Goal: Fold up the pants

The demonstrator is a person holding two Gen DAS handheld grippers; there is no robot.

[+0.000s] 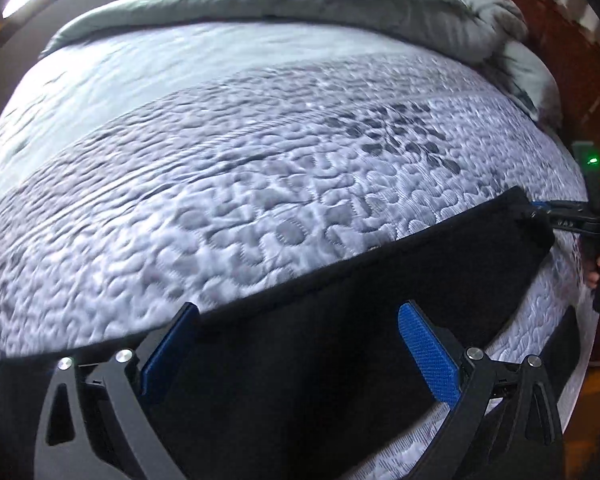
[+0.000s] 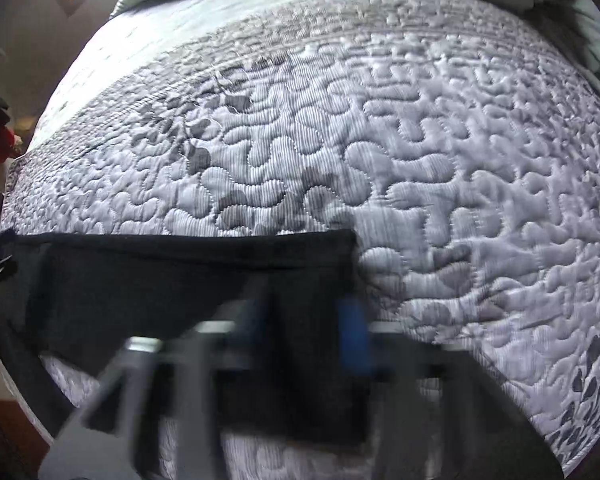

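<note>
Right wrist view motion-blurred, right tongs (image 2: 308, 332) grip on black pants (image 2: 160, 276) unclear; left tongs (image 1: 300, 344) spread.

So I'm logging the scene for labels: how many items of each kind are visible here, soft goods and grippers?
Black pants: 1
Quilted grey bedspread: 1
Grey-green duvet, bunched at the far end of the bed: 1
Grippers: 2, left gripper and right gripper
Total: 5
</note>
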